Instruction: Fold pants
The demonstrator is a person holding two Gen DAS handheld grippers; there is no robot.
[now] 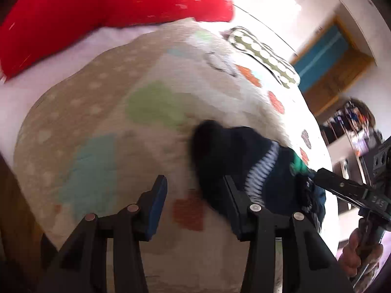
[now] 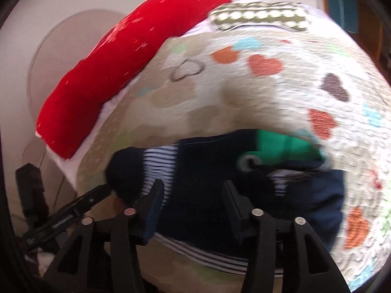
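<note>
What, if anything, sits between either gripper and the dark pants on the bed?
Nothing visible does. The pants lie bunched on the heart-print bedspread, directly ahead of the open right gripper. The open left gripper has them just off its right finger. The red pillow lies further back, out of the way.

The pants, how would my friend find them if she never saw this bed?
Look at the big quilt covered in coloured hearts, below the long red pillow. The pants lie bunched on it near the front edge. They are the only dark navy thing there, with white stripes and a bright green patch.
</note>
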